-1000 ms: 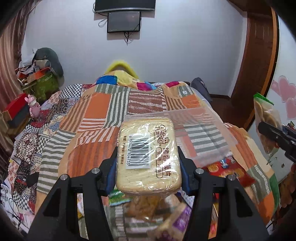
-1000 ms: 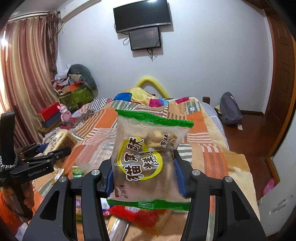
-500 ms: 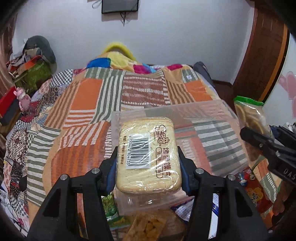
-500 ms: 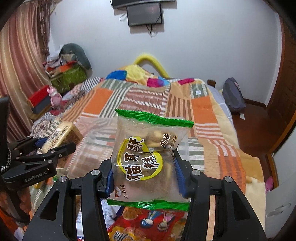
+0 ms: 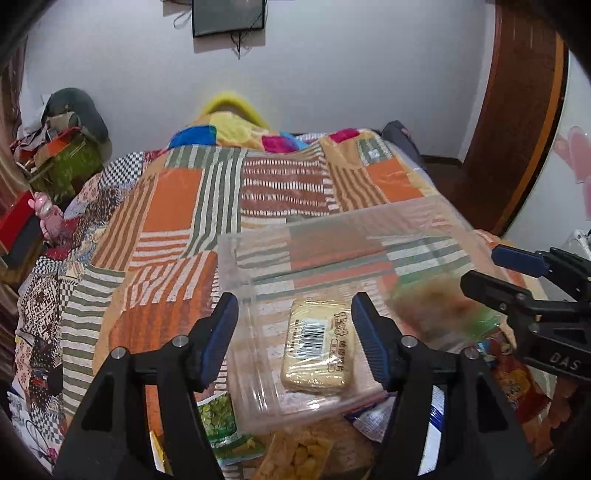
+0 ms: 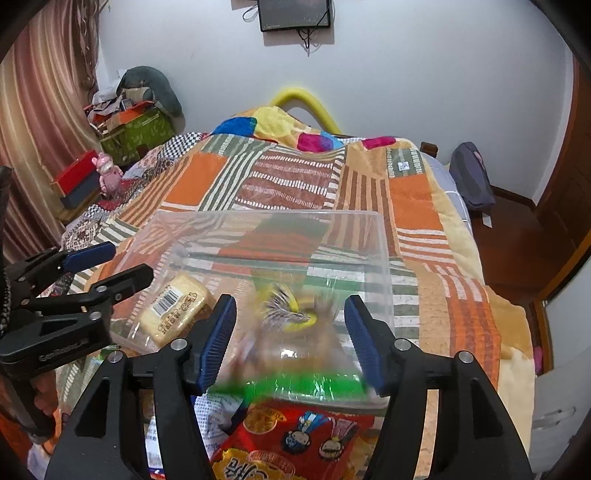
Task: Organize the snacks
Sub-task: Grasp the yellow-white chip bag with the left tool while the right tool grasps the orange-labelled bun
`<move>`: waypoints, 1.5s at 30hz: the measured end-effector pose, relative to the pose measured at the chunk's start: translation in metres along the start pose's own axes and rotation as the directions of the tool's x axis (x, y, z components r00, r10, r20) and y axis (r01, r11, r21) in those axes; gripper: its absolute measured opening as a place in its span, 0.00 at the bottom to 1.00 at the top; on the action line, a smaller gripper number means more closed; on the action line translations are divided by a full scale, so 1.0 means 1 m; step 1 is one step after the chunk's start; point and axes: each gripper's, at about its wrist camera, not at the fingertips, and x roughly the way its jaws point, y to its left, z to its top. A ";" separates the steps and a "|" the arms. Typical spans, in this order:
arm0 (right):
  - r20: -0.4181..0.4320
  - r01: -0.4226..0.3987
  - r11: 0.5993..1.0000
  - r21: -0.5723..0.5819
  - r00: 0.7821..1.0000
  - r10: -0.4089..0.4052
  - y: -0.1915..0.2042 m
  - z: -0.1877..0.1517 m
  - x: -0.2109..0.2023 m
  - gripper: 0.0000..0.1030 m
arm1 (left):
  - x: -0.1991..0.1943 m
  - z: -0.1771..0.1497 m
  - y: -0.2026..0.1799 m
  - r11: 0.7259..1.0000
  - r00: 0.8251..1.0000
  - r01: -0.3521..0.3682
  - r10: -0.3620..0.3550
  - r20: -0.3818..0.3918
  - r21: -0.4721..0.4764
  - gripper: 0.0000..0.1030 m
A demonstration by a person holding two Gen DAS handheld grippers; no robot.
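While bread pack (image 5: 318,347) lies inside clear bin (image 5: 236,266), green-edged bag (image 6: 295,347) blurs

White wall (image 6: 424,66) behind, with dark wall-mounted screen (image 6: 294,14) and dangling cable. Bed (image 6: 288,177) under orange-striped patchwork blanket, yellow headboard arch (image 6: 303,98). Striped curtain (image 6: 40,110) at left. Dark wooden floor (image 6: 513,229) and brown door frame (image 5: 517,122) at right. Cluttered boxes (image 6: 136,129) in left corner.

"DAS" on right hand-held gripper (image 5: 517,275) (rest cut off)
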 end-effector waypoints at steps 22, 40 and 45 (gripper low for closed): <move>0.176 0.016 1.000 -0.018 0.984 -0.013 0.003 -0.038 -0.093 0.74 | -0.111 -0.058 0.083 0.994 0.991 -0.092 0.097 0.097 -0.056 0.90; -0.050 0.034 0.999 0.026 0.998 -0.032 -0.005 -0.110 -0.047 0.74 | -0.039 -0.150 0.136 0.988 0.990 -0.092 0.077 -0.120 -0.120 0.91; -0.090 0.040 0.999 0.032 0.995 -0.037 -0.005 -0.114 -0.028 0.74 | -0.018 -0.154 0.132 0.992 0.987 -0.098 0.086 -0.138 -0.080 0.90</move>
